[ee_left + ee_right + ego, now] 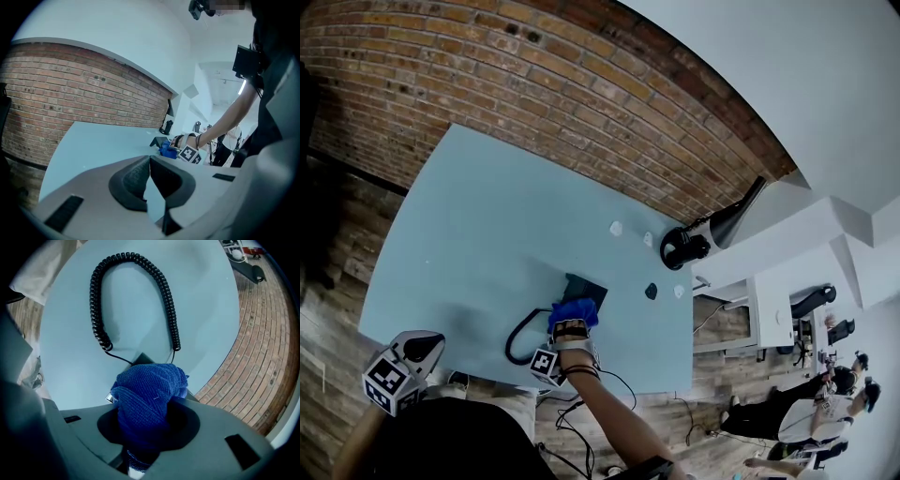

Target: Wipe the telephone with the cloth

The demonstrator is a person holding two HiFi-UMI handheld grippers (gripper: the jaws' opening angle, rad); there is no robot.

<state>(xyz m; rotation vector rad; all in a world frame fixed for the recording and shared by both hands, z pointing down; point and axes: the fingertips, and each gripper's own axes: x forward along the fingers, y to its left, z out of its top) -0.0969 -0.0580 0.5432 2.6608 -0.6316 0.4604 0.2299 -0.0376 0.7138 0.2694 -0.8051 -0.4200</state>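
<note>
1. The right gripper (570, 330) is clamped on a bunched blue cloth (573, 312). Its own view shows the wad filling the gap between the jaws and bulging out past the tips.
2. The telephone (586, 287) is a dark body on the light blue table (487, 216), towards the near right part of the top. The cloth wad is pressed on the phone's near edge.
3. In the right gripper view only dark corners of the phone show around the cloth; the rest is hidden behind it.
4. The coiled cord (96, 301) loops out over the table on the near side of the phone. Whether the handset sits on the base I cannot tell.
5. The left gripper (420, 349) is held low at the near left corner of the table, well apart from the phone. Its tips meet with nothing between them.
6. Small white bits (616, 228) lie on the table beyond the phone and play no part in the wiping.
7. Progress, as judged: the cloth is in hand and on the phone, so wiping looks begun or just beginning at the near edge. The far part of the body is uncovered and probably left to do. No dirt or sheen shows how much is clean.
</note>
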